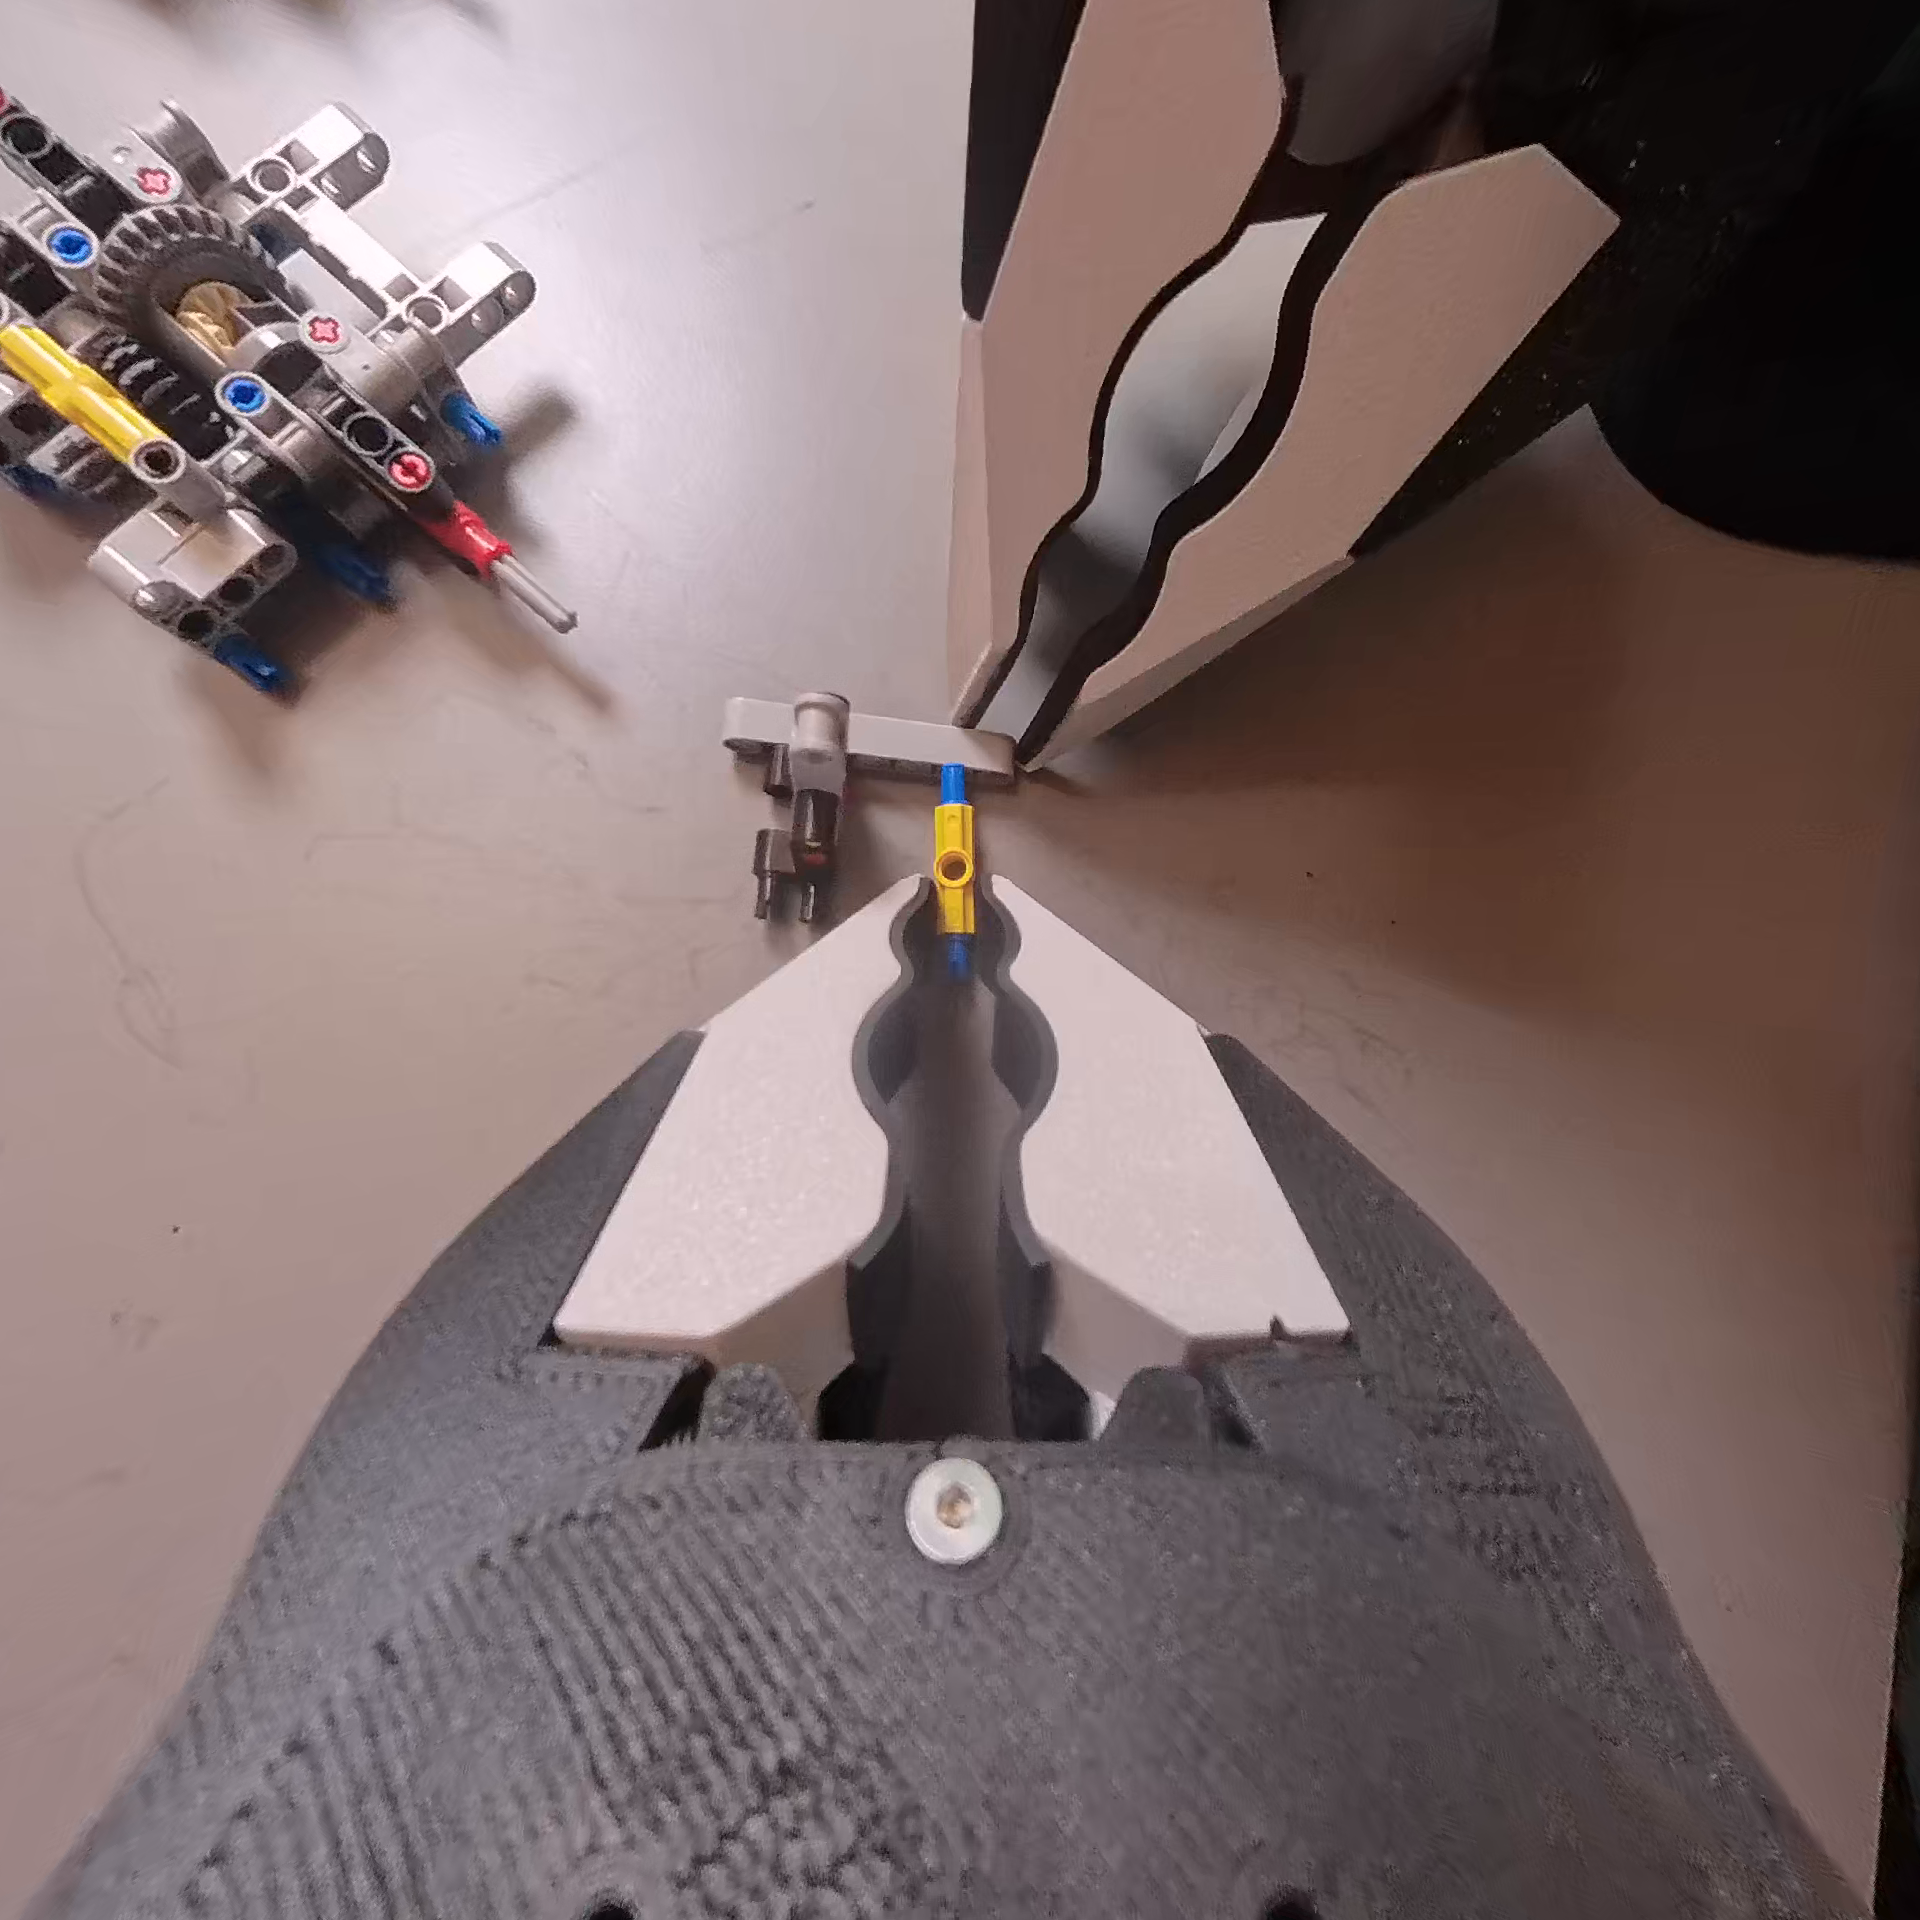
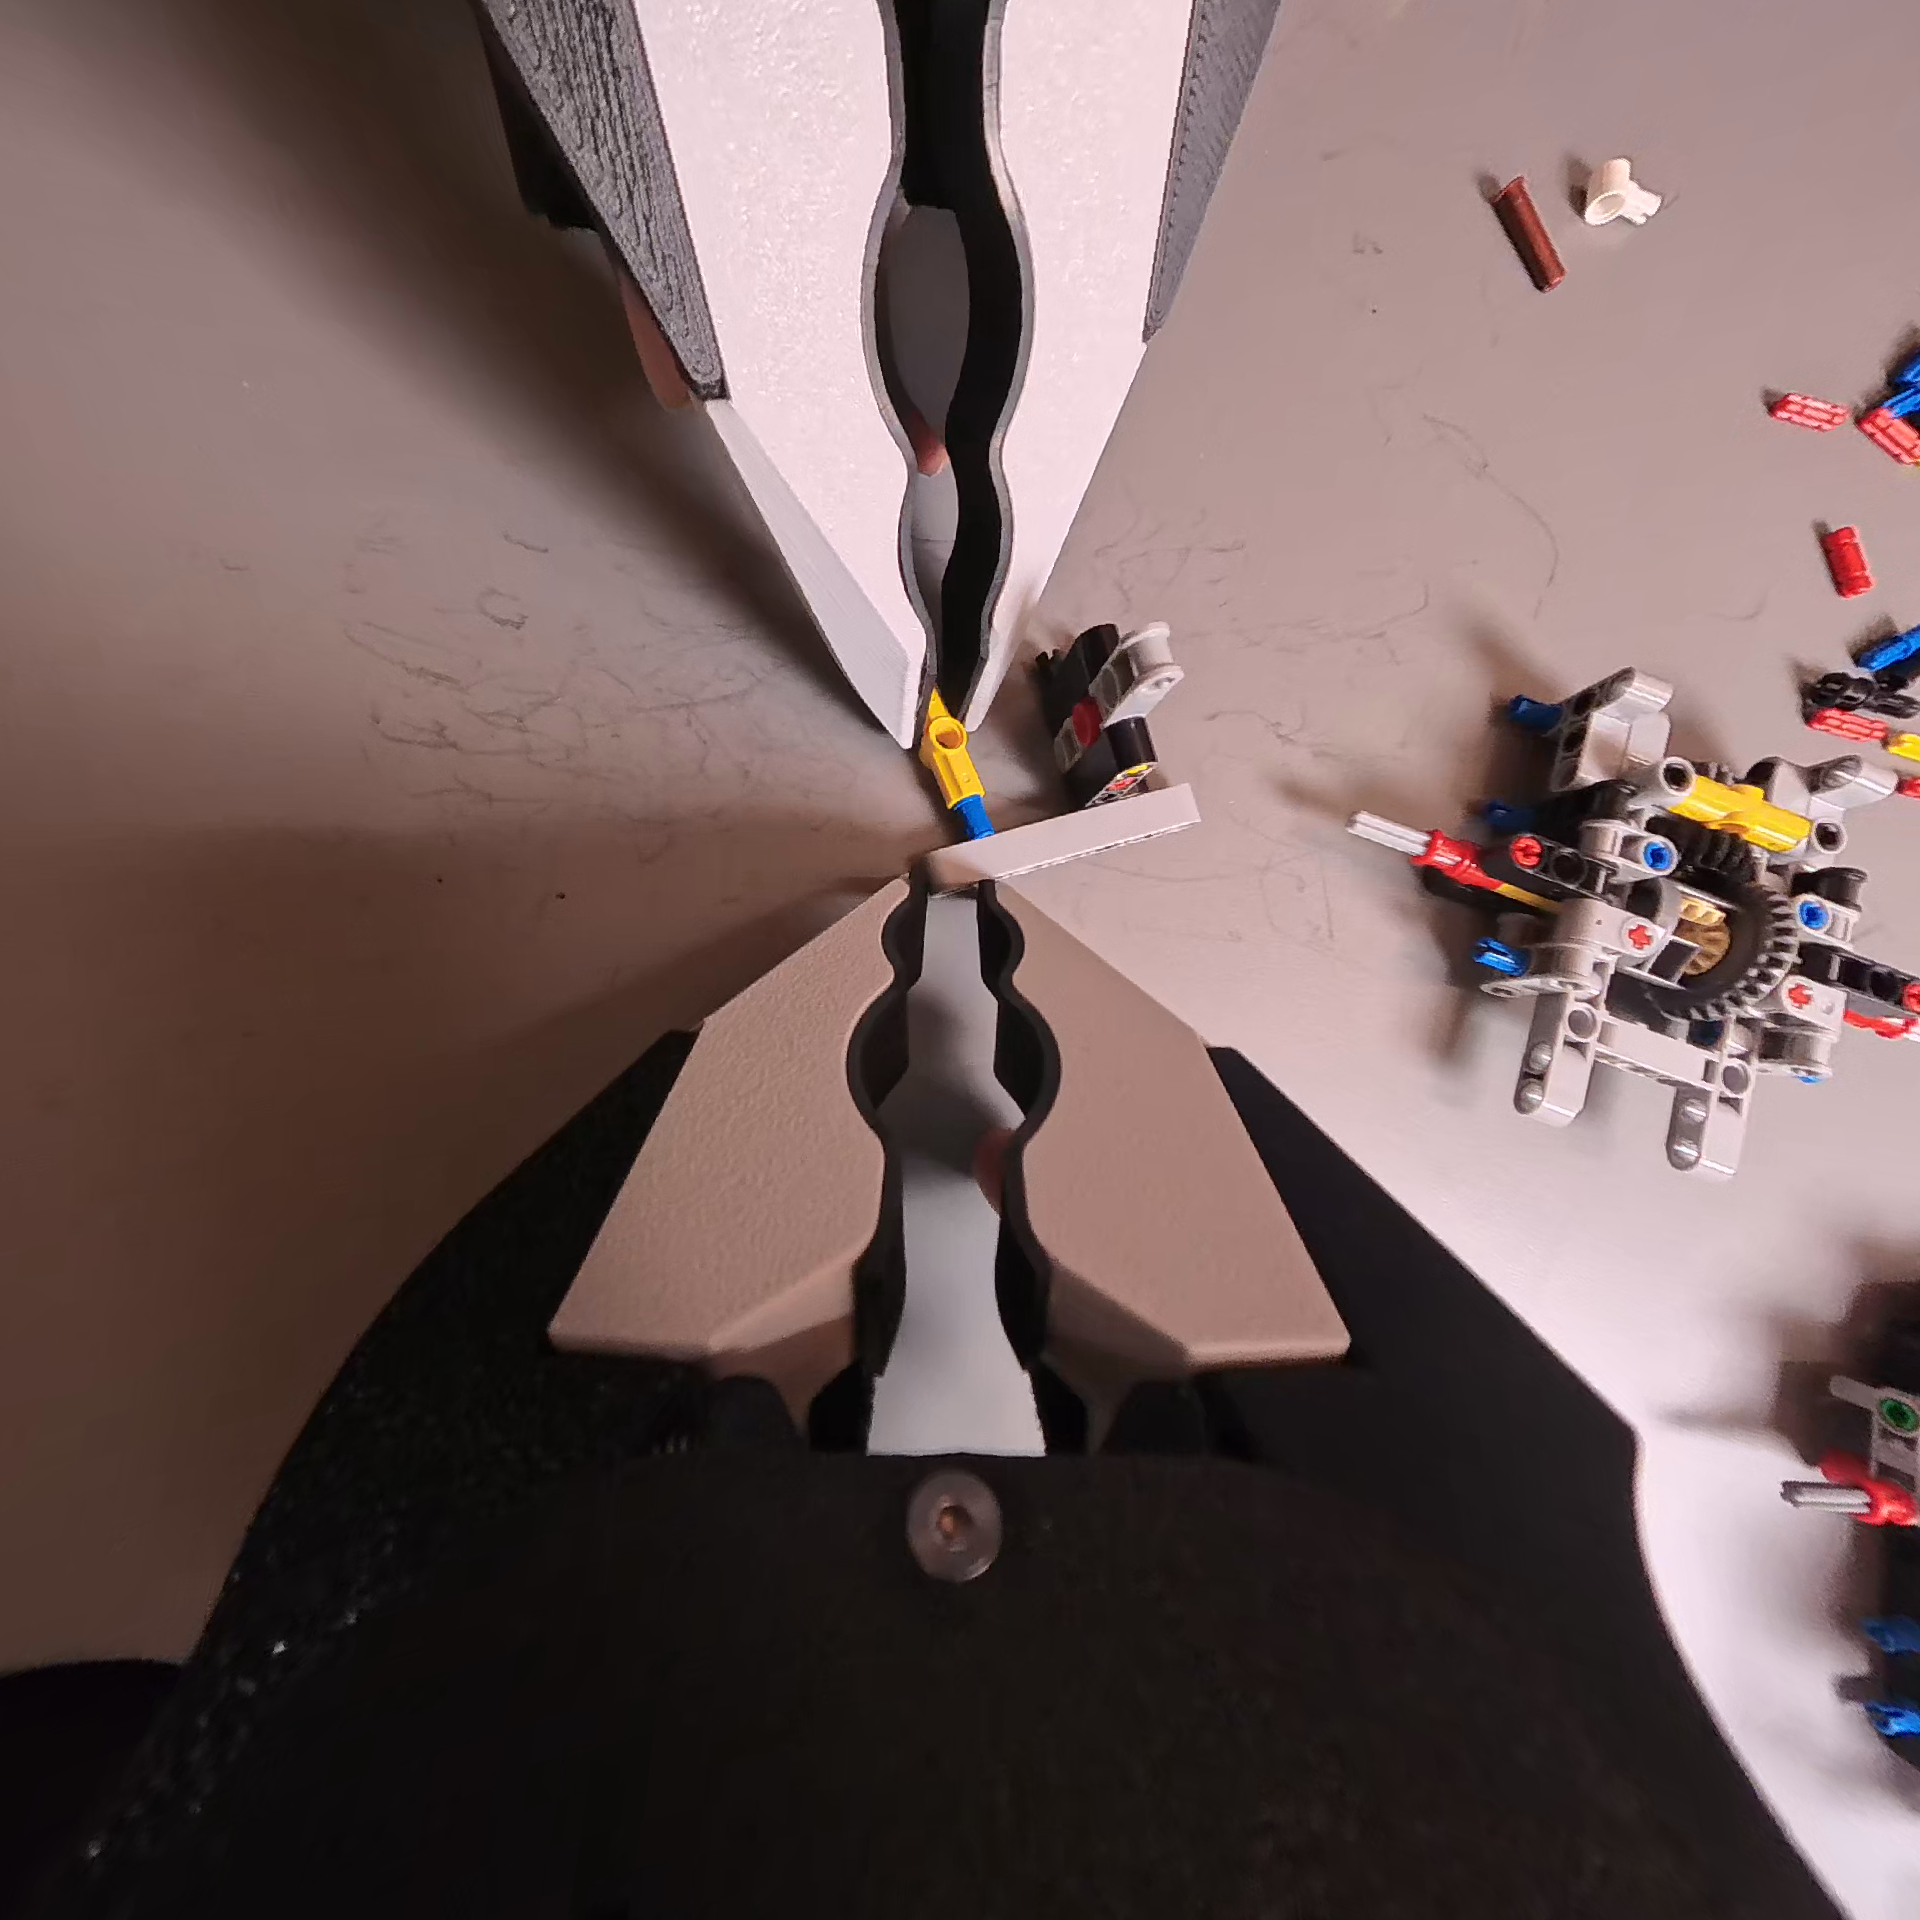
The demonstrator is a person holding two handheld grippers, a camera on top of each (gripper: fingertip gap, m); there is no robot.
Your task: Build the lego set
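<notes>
Mid-join, by the look of it. Left gripper (image 1: 954,883) pinching a yellow connector (image 1: 952,868) with blue pin tips; right gripper (image 2: 951,883) clamped on one end of a grey beam (image 2: 1081,836) over the table (image 2: 416,727). Front pin tip touching the beam's side; probably needs lining up with a hole and a straight push.

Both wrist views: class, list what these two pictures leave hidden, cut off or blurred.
- Yellow connector: its rear, under the left gripper tips, both views.
- Grey beam: its holes; edge-on in both views.
- Wheeled model: cut by the left view's edge.
- Dark assembly: blurred, cut by the right view's edge.
</notes>
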